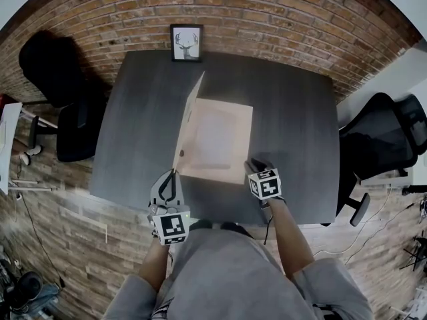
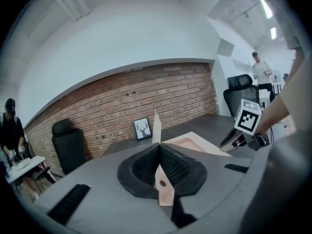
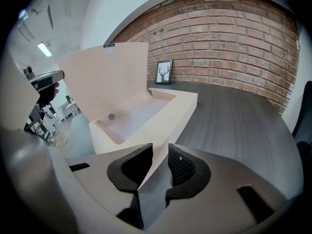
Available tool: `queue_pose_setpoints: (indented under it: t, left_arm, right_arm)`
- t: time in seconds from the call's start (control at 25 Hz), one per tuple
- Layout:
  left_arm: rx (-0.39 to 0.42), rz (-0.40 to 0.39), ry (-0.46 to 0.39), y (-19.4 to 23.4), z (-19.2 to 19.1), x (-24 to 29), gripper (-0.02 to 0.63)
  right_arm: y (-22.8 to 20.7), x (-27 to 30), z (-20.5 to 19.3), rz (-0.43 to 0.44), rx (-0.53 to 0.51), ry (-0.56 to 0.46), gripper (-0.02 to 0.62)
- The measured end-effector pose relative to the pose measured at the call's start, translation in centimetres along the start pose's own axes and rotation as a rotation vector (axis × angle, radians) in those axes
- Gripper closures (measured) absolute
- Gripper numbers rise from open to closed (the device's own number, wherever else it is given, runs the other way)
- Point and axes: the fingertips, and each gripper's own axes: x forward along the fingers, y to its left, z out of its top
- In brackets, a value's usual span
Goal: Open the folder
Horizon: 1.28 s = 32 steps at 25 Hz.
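Left gripper (image 1: 172, 176) is nearest: fingers closed on the near corner of the folder's cover (image 1: 189, 119). The dark surface (image 1: 293, 112) carries the beige folder (image 1: 220, 139) at centre, back panel flat. The cover stands up on edge from the folder's left side. Right gripper (image 1: 253, 166) is at the folder's near right corner, fingers slightly apart. That corner shows in the gap; can't tell if they touch it. Head and left gripper views show the cover edge-on; the right gripper view shows its inner face. A framed deer picture (image 1: 186, 43) stands at the far edge. There's a small dark round spot (image 2: 162, 183) on the cover beside the left fingers.
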Motion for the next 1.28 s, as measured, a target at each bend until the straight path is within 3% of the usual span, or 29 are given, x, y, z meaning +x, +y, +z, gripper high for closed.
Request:
queue_pose_setpoints:
  t: [0.36, 0.72, 0.84, 1.12, 1.28]
  left_arm:
    - [-0.320, 0.082, 0.015, 5.7, -2.6, -0.3, 0.606]
    - [-0.497, 0.140, 0.027, 10.7, -5.9, -0.3, 0.604]
    - [-0.523, 0.160, 0.048, 11.8, -7.2, -0.2, 0.604]
    - [-0.491, 0.225, 0.141, 14.8, -11.0, 0.5, 0.604]
    - [-0.538, 0.249, 0.167, 16.4, -12.6, 1.0, 0.604]
  right_arm:
    - [0.1, 0.0, -0.1, -0.014, -0.009, 0.006, 0.529]
    - [0.4, 0.0, 0.0, -0.037, -0.030, 0.022, 0.541]
    - [0.4, 0.0, 0.0, -0.042, -0.035, 0.025, 0.545]
    - [0.5, 0.1, -0.1, -0.057, -0.045, 0.034, 0.552]
    - [0.5, 0.1, -0.1, -0.063, -0.047, 0.037, 0.554]
